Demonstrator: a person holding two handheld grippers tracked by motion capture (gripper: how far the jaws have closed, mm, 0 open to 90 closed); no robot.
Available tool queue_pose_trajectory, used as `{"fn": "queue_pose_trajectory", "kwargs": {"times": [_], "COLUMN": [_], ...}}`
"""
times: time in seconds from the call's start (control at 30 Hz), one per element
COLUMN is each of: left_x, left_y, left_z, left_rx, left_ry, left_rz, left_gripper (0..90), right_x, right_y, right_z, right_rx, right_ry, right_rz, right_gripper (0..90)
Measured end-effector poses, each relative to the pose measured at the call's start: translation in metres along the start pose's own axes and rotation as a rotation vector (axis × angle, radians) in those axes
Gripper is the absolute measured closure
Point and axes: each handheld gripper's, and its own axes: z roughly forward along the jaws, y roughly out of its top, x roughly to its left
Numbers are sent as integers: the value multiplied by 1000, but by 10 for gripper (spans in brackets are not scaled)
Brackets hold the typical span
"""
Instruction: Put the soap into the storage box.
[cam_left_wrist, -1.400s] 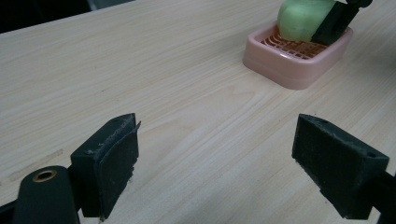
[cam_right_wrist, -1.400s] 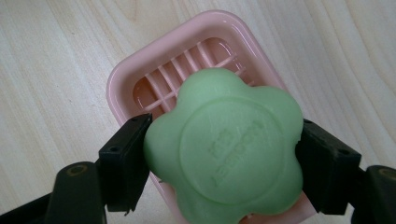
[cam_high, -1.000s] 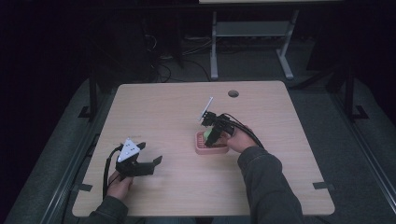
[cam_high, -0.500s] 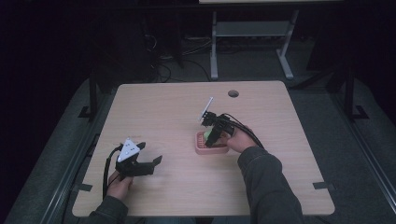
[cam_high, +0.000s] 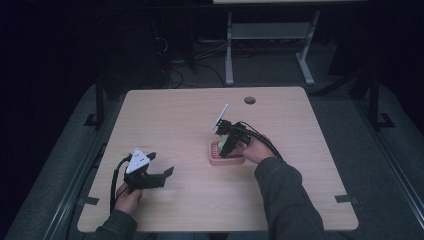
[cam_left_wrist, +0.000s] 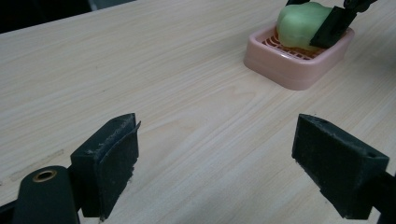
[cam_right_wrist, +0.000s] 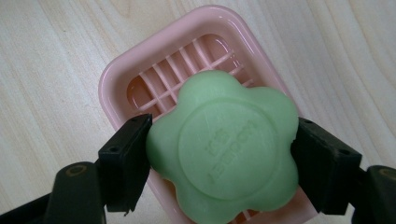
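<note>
1. We see a wooden table spread under both tongs, pale and grained.
2. We see a round cable hole in the tabletop, beyond the right-hand tongs, near the far edge.
3. We see a metal frame on the dark floor, well past the table.

A: What does the room look like?
B: Dim all round. The desk is pale wood-grain with rounded corners and a round cable hole near its far edge.
A: And under it?
B: Grey carpeted floor, darker toward the edges. Dark brackets clip the sides of the desk.
A: Anything behind?
B: A light grey metal frame with two legs and a crossbar stands beyond the far edge, and loose cables lie on the floor to its left. The back of the room is lost in shadow
</note>
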Motion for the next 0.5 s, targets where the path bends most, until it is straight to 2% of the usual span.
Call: {"fn": "queue_pose_trajectory", "kwargs": {"times": [0.37, 0.5], "left_x": [1, 1], "left_y": [0, 0], "left_z": [0, 1], "left_rx": [2, 2], "left_ry": [2, 2], "left_rz": [1, 0], "left_gripper": [143, 143], "right_x": [-1, -2], "right_y": [0, -1], "right_z": [0, -1], "right_rx": [-6, -10], "right_ry": [6, 21], "right_rz": [0, 10], "right_gripper": [258, 257]}}
